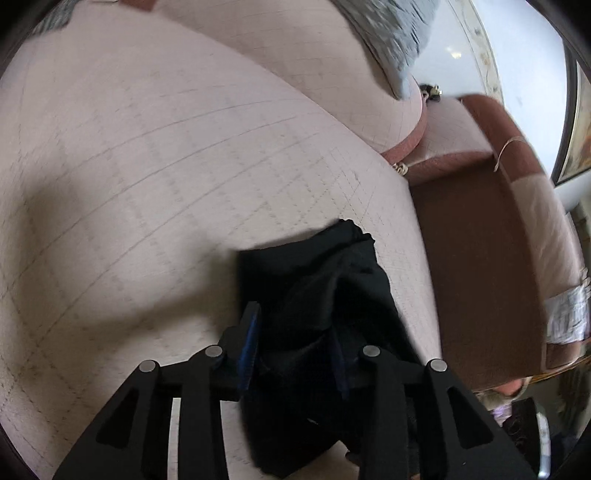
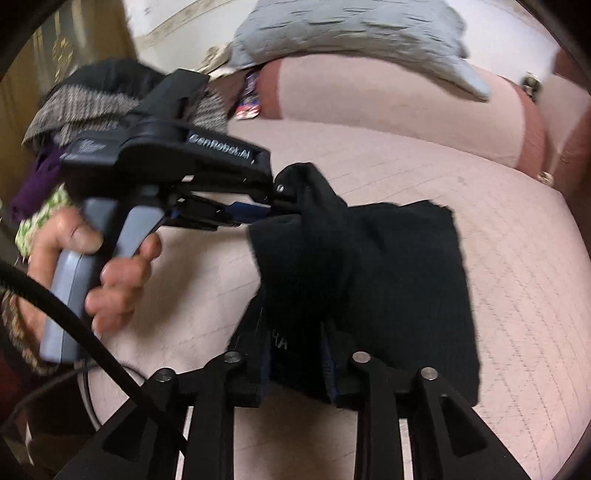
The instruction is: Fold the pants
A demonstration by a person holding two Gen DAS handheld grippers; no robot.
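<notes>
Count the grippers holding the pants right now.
2. The left gripper grips the black pants at a bunched upper edge; the right gripper pinches the near edge. Both appear shut on fabric.

We see plain black fabric pants (image 2: 402, 266) with small pale lettering near one edge. Beneath them lies a pale pink quilted bed cover (image 1: 147, 166) crossed by faint grey grid lines. A reddish-brown padded bed frame (image 1: 480, 258) runs alongside. The crinkled pillow (image 2: 351, 33) is light grey-blue. Our black plastic grippers carry blue pads (image 1: 249, 343); the other handle (image 2: 70, 295) is grey. Purple, green-and-white, and grey-checked clothes (image 2: 55, 122) are piled together.
</notes>
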